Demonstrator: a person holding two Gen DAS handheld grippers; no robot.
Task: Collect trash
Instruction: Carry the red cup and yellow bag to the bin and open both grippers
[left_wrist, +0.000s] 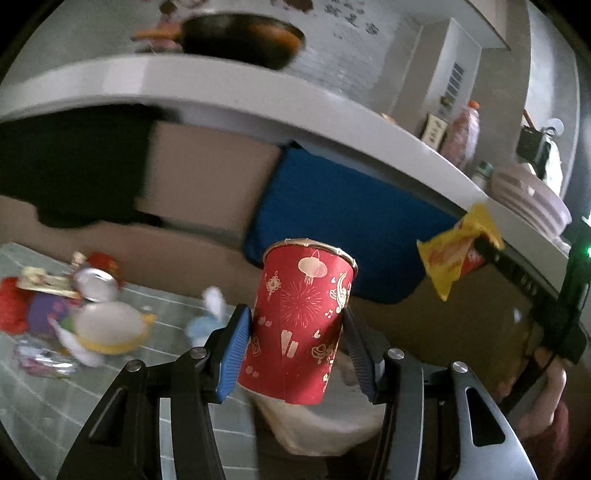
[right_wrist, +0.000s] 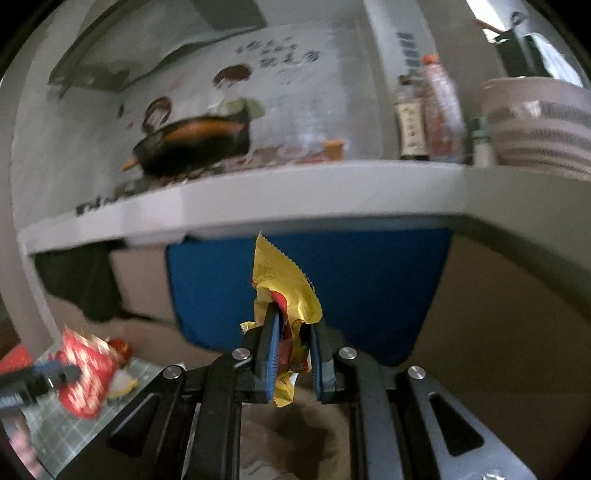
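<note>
Left wrist view: left gripper (left_wrist: 295, 343) clamped around a red paper cup (left_wrist: 301, 328), pads pressing both sides, cup carried clear of the floor. On the tiled floor (left_wrist: 37, 398) at left a heap of litter (left_wrist: 74, 314) is left: a crushed can, wrappers, a white lid-like piece, blurred. The right gripper shows at far right with a yellow wrapper (left_wrist: 456, 254). A blue bin (left_wrist: 332, 221) stands under the counter (left_wrist: 221, 88).

Right wrist view: right gripper (right_wrist: 291, 354) pinched shut on the yellow wrapper (right_wrist: 284, 295), held in front of the blue bin (right_wrist: 369, 280).

Judgement: two pieces picked up, neither yet dropped; the floor heap is still to collect. Task looks early to midway.
</note>
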